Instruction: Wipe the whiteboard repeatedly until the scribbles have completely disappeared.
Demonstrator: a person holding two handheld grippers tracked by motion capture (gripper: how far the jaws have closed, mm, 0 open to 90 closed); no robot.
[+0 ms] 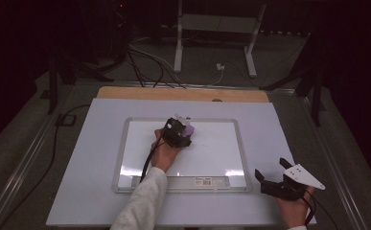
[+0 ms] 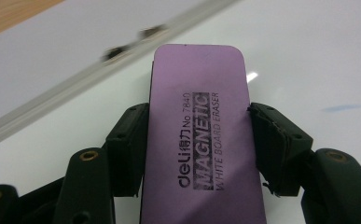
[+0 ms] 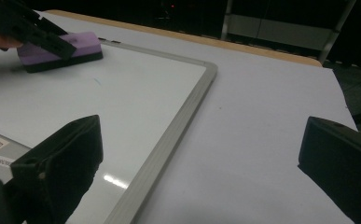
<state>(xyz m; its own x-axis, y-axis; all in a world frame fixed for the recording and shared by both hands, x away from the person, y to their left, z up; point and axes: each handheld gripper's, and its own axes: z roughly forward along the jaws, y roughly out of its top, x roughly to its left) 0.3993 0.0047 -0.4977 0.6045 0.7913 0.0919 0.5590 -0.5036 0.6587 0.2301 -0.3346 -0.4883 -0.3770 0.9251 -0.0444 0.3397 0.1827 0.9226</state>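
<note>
Purple and flat-topped, a whiteboard eraser (image 2: 199, 140) is clamped by its two long sides between the jaws of the left gripper (image 1: 177, 130). Its dark felt underside rests on the whiteboard (image 1: 212, 148), in the far middle part of the board, near the far frame. The board lies flat on a pale table (image 1: 87, 167).

A faint blue streak (image 2: 343, 108) sits on the board just to the eraser's right, and this looks like the mark to be wiped. To wipe well, the eraser should stay flat and pressed evenly, then slide sideways across the streak with the grip kept firm so it does not twist.

The left hand (image 1: 164, 152) reaches forward from the near edge, sleeve (image 1: 140, 201) extended and the gripper angled down onto the board.

The right gripper (image 1: 281, 184) rests at the near right, off the board, on the table. Its jaws stand wide apart, with nothing between them. The right hand (image 1: 293, 208) holds it low and idle.
</note>
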